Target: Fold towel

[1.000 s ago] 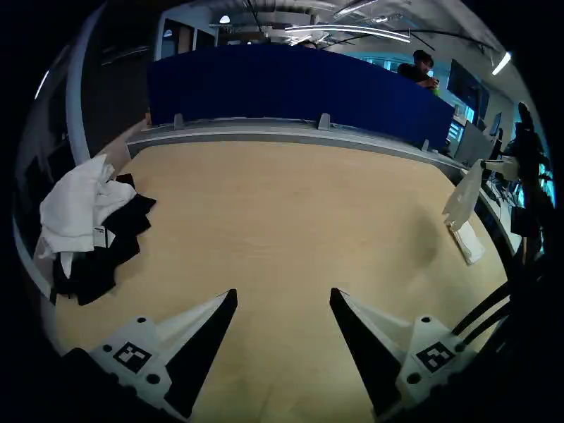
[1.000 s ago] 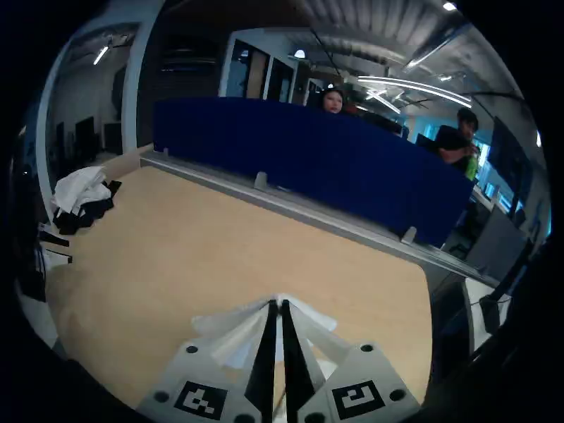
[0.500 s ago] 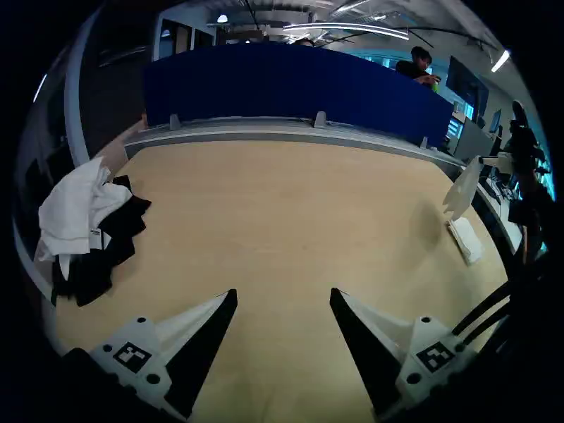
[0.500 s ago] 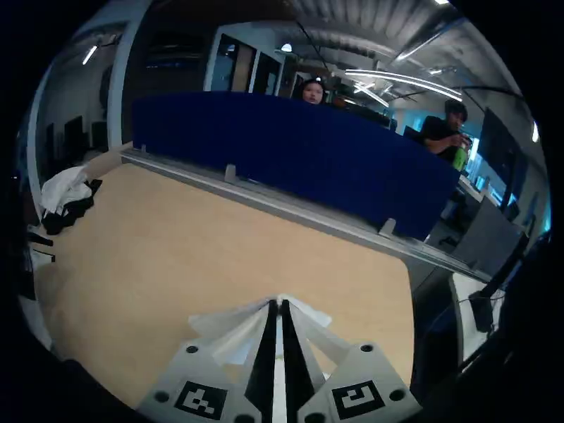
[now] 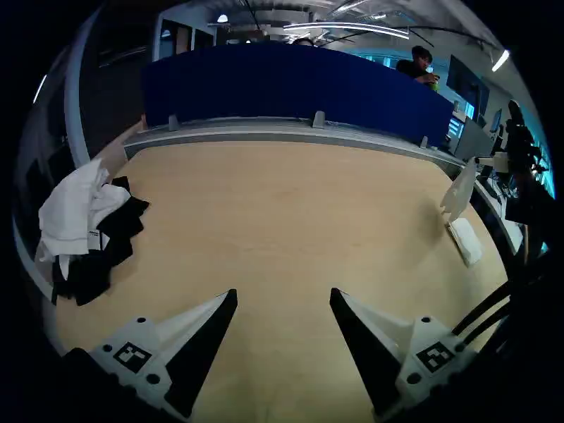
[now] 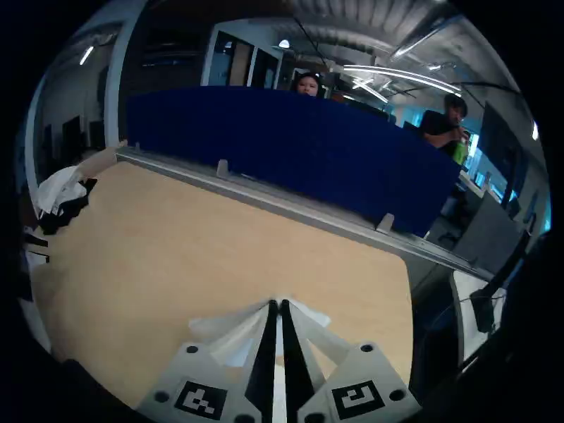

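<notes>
Two grippers, one towel [image 5: 465,240]

Left gripper [image 5: 283,304] hangs over the table [image 5: 282,204], its fingers spread wide apart. Far to its right lies the folded white towel, close by the right gripper [image 6: 278,303], whose fingers are closed together.

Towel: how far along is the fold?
Done: perhaps one flat white cloth at the edge of the table. In hand: right gripper shut on a white towel, hanging above it; left gripper open, empty. Left: spread and fold it; cloth pile not yet started.
</notes>
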The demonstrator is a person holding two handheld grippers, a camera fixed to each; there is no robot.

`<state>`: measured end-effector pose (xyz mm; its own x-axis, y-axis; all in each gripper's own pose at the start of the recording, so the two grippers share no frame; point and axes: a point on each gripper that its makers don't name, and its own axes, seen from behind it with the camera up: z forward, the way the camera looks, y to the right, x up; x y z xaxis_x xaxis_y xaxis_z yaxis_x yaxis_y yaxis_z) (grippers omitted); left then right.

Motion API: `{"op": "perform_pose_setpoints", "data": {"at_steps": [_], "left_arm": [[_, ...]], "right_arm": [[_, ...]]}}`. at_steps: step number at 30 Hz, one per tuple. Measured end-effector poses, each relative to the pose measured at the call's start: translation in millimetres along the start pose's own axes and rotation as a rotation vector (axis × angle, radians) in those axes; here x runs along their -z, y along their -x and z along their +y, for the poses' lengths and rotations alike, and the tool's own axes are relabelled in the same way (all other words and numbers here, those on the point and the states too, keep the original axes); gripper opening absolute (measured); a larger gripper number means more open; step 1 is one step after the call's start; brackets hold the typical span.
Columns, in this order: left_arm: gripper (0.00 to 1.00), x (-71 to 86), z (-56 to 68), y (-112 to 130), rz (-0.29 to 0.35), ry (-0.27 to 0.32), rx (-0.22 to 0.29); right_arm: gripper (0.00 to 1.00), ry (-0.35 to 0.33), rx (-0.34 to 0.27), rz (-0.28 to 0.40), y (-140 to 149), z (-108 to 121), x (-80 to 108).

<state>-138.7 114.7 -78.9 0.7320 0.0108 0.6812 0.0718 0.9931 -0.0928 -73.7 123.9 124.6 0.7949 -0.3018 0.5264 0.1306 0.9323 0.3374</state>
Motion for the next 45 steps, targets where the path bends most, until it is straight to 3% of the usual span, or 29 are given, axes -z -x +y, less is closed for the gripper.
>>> {"op": "perform_pose_setpoints", "data": {"at_steps": [18,31,33,35,37,40,41,45], "left_arm": [[0.98,2.4,6.7,-2,0.002,0.006,-0.007],[0.98,3.5,4.9,1,0.003,0.008,-0.007],[0.98,4.2,4.4,1,0.002,0.007,-0.006],[0.98,5.2,3.6,1,0.004,0.004,-0.004],[0.98,6.0,2.4,0,0.005,0.001,0.000],[0.98,7.2,0.4,0,0.007,-0.006,0.008],[0.97,7.7,-0.2,0,0.007,-0.008,0.011],[0.98,8.8,-2.6,1,0.008,-0.020,0.022]], "right_arm": [[0.04,0.004,-0.014,-0.002,10,0,1.6],[0.04,0.015,-0.014,-0.004,13,-4,0.8],[0.11,0.017,-0.011,-0.004,13,-4,0.2],[0.26,0.023,-0.007,-0.007,13,-2,-1.6],[0.52,0.024,-0.002,-0.013,14,-2,-4.8],[0.75,0.017,0.005,-0.022,15,-4,-11.8],[0.79,0.013,0.007,-0.024,15,-5,-14.3],[0.81,0.001,0.016,-0.027,12,-9,-26.8]]}}
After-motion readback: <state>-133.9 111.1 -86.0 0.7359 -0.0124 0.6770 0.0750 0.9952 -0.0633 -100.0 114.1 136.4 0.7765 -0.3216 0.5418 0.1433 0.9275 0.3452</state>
